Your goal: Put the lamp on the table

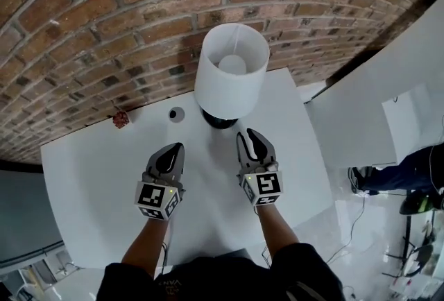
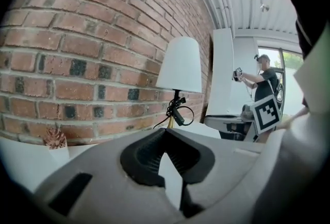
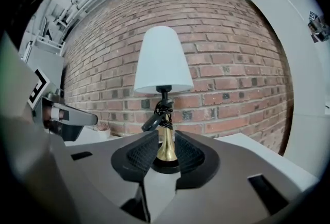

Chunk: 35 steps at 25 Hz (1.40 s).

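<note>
A lamp with a white shade [image 1: 232, 78], a brass stem [image 3: 165, 145] and a black base [image 1: 219, 121] stands upright on the white table [image 1: 97, 182], close to the brick wall. A black cord is wound round its stem. My right gripper [image 1: 252, 137] is just in front of the base and to its right, open; in the right gripper view [image 3: 166, 140] the stem shows beyond the gap and the pads do not touch it. My left gripper [image 1: 173, 151] is further left above the table, shut and empty [image 2: 165, 134]. From there the lamp [image 2: 180, 65] stands ahead to the right.
The brick wall [image 1: 104, 29] runs along the table's far edge. A small reddish plant in a white pot [image 1: 121, 118] and a small grey round thing [image 1: 176, 114] sit left of the lamp. A white panel [image 1: 374, 105] stands to the right. A person [image 2: 265, 81] stands far off.
</note>
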Available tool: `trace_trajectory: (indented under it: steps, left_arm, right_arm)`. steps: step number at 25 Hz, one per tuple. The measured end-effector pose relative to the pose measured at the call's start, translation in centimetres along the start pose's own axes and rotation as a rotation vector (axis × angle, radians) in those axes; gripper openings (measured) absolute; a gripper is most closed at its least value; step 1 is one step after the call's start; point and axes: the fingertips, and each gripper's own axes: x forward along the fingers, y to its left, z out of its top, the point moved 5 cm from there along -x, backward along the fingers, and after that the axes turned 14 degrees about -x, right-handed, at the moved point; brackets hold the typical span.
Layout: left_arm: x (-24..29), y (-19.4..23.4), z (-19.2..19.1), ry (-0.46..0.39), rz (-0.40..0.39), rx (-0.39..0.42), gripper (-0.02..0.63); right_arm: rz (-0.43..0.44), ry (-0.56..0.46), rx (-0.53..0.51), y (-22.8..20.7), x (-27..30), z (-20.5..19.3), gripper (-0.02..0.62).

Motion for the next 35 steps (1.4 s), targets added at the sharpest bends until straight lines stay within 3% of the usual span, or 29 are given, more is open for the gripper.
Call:
trace_trajectory:
  steps: [5,12,22,35]
  left_arm:
    - [-3.4,-1.5,0.5,-0.006,-0.038,0.045,0.006]
    - [-7.6,-3.1,1.0,-0.027,-0.103,0.062,0.006]
    - [-14.6,-4.9,0.5,-0.055,-0.162,0.082,0.006]
    - [-21.7,-7.0,-1.5,-0.030,-0.238,0.085,0.006]
  right_arm:
    - [-0.004,-0.006,0.035,2.6,-4.4,1.9,0.003]
    - [-0.030,0.001,0.083,5.9,-9.6,3.3,0.002]
    - [-0.091,-0.060,0.053,10.7,-15.6,6.9,0.002]
    - [-0.136,-0.044,0.041,16.9,-22.8,8.2,0.002]
